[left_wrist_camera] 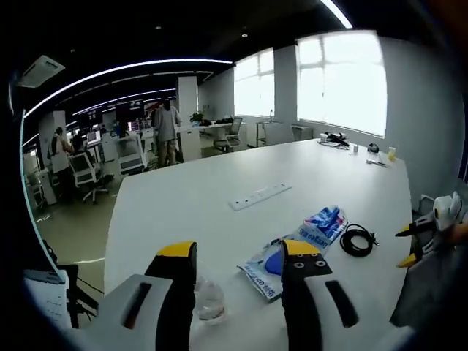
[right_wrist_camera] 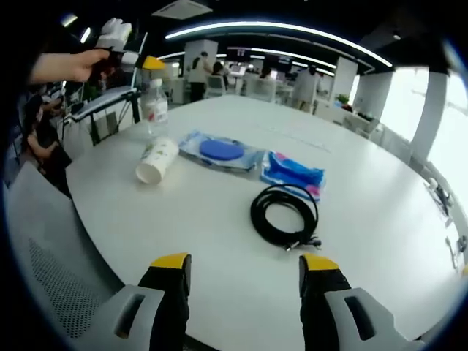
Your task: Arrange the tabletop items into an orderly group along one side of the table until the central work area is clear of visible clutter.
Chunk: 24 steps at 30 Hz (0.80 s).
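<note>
Office background, desks and chairs and a few people standing around, big bright windows, and up front a large white table (right_wrist_camera: 219, 219). From the right gripper view, the right gripper (right_wrist_camera: 245, 267) hangs over the near edge with its yellow-tipped jaws spread wide and nothing between them. Just ahead of the right jaw sits a coiled black cable (right_wrist_camera: 284, 212), beyond that a blue-and-pink pack (right_wrist_camera: 294, 174), and to the left of it a clear bag with a blue disc (right_wrist_camera: 219, 150). Further left, ahead of the left jaw, a paper cup (right_wrist_camera: 156, 161) lies on its side, with a water bottle (right_wrist_camera: 154, 108) standing behind it. The left gripper (right_wrist_camera: 128, 55) comes in at top left, held in a hand (right_wrist_camera: 66, 66), close to the bottle cap; can't tell if it's touching. In the left gripper view its own jaws are apart with the bottle (left_wrist_camera: 210, 298) low between them, not pinched, and a power strip (left_wrist_camera: 259, 196) sits farther out mid-table.
</note>
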Motion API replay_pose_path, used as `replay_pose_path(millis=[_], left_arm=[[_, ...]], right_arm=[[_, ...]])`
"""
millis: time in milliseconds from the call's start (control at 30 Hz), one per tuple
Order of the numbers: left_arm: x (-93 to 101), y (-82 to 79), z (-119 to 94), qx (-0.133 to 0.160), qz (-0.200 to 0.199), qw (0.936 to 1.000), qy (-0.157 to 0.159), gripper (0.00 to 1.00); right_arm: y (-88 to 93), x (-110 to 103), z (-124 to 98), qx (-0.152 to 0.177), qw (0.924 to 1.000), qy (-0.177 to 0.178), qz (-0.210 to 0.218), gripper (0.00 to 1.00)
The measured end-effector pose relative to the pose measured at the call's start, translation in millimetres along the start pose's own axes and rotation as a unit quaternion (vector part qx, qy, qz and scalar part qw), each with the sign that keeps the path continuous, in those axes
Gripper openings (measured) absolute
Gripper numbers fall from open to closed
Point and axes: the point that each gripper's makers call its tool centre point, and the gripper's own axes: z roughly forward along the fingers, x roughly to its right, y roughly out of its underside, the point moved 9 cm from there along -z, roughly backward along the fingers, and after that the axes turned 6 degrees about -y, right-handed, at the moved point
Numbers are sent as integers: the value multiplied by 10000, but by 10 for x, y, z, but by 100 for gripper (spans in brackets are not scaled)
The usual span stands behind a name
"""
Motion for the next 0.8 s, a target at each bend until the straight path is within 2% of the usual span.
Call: replay_pose_path(millis=[67,100,200,300,400,433,500,533,600,633,733,800], left_arm=[[82,48,-12,-149,17,9998,110,43],[148,100,-18,-346,-201,9989,223,41],[277,228,13,-443,-541,9964,489,42],[386,421,55,-783,-675,9927,624,42],[506,554,113,-919,-1017,9867,874,42],[590,613,147,-1001,-1331,9790,1174,44],[698,716,198,-1319,-1705,9653,1474,51],[723,753,221,-1394,-1691,9636,1534,54],[753,835,276,-1572,-1443,9658,1472,56],[771,860,303,-1616,-1349,9664,1477,56],[803,915,350,-1760,-1428,9615,1553,54],[810,961,373,-1906,-1334,9600,1557,51]], right_arm=[[-2,-3,-1,3,10000,-8,-5,60],[0,-3,0,-6,10000,-8,-3,60],[4,2,-1,-17,10000,-1,14,60],[9,-3,3,-46,10000,-21,8,60],[12,-10,7,-61,10000,-44,-9,59],[14,-10,8,-72,10000,-45,-10,59],[34,-6,14,-167,9999,-42,-14,58],[39,-7,15,-197,9998,-43,-11,57],[37,-10,13,-193,9998,-51,-10,57],[35,-13,11,-189,9998,-56,-16,56],[40,-8,11,-211,9998,-51,-12,56],[40,7,2,-184,9998,-8,37,55]])
